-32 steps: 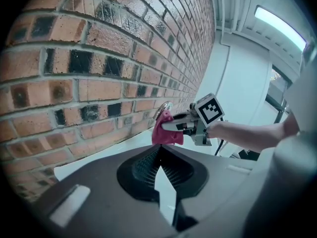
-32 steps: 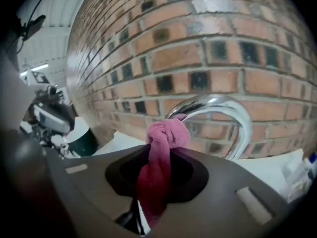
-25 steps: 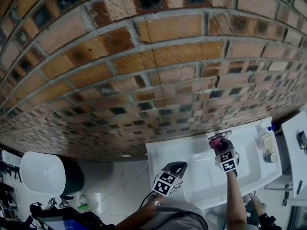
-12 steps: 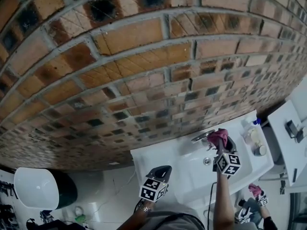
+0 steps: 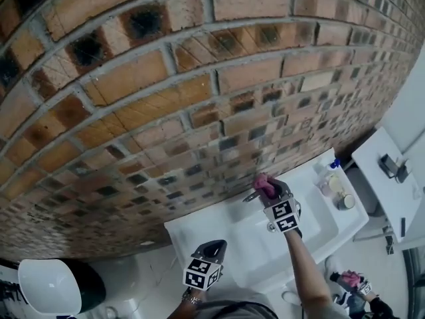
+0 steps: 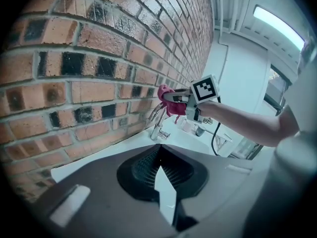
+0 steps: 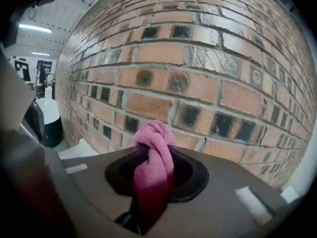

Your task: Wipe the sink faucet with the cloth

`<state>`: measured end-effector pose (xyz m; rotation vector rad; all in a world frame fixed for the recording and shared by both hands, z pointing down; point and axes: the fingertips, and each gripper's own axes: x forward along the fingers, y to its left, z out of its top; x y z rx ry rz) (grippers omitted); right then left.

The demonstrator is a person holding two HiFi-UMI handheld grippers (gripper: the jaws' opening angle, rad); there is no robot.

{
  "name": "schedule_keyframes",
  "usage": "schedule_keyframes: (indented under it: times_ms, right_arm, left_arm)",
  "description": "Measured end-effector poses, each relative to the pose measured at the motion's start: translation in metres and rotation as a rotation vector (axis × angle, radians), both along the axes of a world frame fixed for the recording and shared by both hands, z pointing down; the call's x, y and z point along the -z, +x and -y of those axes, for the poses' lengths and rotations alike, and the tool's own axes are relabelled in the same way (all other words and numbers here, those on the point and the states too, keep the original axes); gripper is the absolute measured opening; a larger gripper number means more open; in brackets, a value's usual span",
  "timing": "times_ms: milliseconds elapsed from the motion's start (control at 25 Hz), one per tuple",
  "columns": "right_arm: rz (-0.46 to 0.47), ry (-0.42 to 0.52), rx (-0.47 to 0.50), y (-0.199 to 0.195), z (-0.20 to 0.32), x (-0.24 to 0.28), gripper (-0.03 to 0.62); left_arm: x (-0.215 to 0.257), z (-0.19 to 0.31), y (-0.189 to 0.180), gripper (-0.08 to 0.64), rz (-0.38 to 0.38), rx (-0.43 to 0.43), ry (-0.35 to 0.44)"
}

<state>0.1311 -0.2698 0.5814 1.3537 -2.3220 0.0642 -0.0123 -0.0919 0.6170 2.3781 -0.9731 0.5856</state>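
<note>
At the far edge of the white sink (image 5: 194,231), close to the brick wall (image 5: 166,98), a pink cloth (image 5: 263,184) is clenched in the right gripper (image 5: 269,190) and held at the top of the chrome faucet (image 5: 251,196). Nearer and leftward, the left gripper (image 5: 214,246) is kept closed on nothing.

Dark grey left gripper (image 5: 212,246) and right gripper (image 5: 268,187) each carry a black-and-white marker cube (image 5: 198,275)
</note>
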Motion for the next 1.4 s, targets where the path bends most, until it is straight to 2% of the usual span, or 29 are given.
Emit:
schedule_keyframes:
  times_ms: [160, 280, 320, 400, 440, 520, 560, 640, 760, 920, 1000, 1080, 1280, 1320, 1400]
  right_arm:
    - [0.085, -0.046, -0.102, 0.044, 0.030, -0.015, 0.084]
    - [0.198, -0.173, -0.190, 0.084, 0.043, -0.060, 0.083]
    - [0.180, -0.247, -0.204, 0.093, 0.041, -0.086, 0.083]
    - [0.043, -0.375, -0.182, 0.094, 0.025, -0.143, 0.081]
    - [-0.008, -0.390, -0.161, 0.090, 0.014, -0.163, 0.080]
    - [-0.041, -0.351, -0.139, 0.089, -0.003, -0.180, 0.080]
    - [-0.061, -0.340, -0.137, 0.095, -0.008, -0.184, 0.080]
    - [-0.110, -0.377, -0.164, 0.118, -0.016, -0.199, 0.080]
    - [-0.074, -0.462, -0.201, 0.135, -0.034, -0.225, 0.080]
    - [-0.015, -0.468, -0.285, 0.126, -0.053, -0.229, 0.078]
    - [0.046, -0.522, -0.299, 0.109, -0.065, -0.234, 0.078]
    - [0.091, -0.572, -0.255, 0.078, -0.080, -0.239, 0.078]
    - [0.123, -0.562, -0.227, 0.037, -0.094, -0.215, 0.078]
    - [0.152, -0.553, -0.186, 0.028, -0.097, -0.204, 0.078]
    - [0.251, -0.470, -0.073, 0.007, -0.097, -0.165, 0.080]
  left_arm:
    - [-0.002, -0.007, 0.008, 0.017, 0.012, -0.027, -0.015]
    - [-0.001, -0.012, 0.012, 0.017, 0.018, -0.041, -0.019]
    - [0.000, -0.012, 0.012, 0.017, 0.021, -0.045, -0.019]
    - [0.000, -0.014, 0.014, 0.017, 0.026, -0.048, -0.022]
    - [0.000, -0.014, 0.014, 0.017, 0.028, -0.049, -0.025]
    - [0.000, -0.016, 0.015, 0.017, 0.032, -0.049, -0.033]
    - [-0.001, -0.016, 0.015, 0.017, 0.034, -0.051, -0.037]
    - [-0.001, -0.013, 0.015, 0.017, 0.038, -0.053, -0.039]
    - [-0.004, -0.012, 0.014, 0.017, 0.045, -0.047, -0.046]
    - [-0.010, -0.013, 0.022, 0.016, 0.048, -0.063, -0.053]
    - [-0.012, -0.013, 0.028, 0.017, 0.048, -0.073, -0.055]
    - [-0.012, -0.015, 0.033, 0.017, 0.043, -0.082, -0.059]
    - [-0.012, -0.020, 0.037, 0.017, 0.039, -0.097, -0.061]
    - [-0.013, -0.021, 0.035, 0.017, 0.040, -0.095, -0.064]
    - [-0.015, -0.022, 0.032, 0.017, 0.043, -0.089, -0.071]
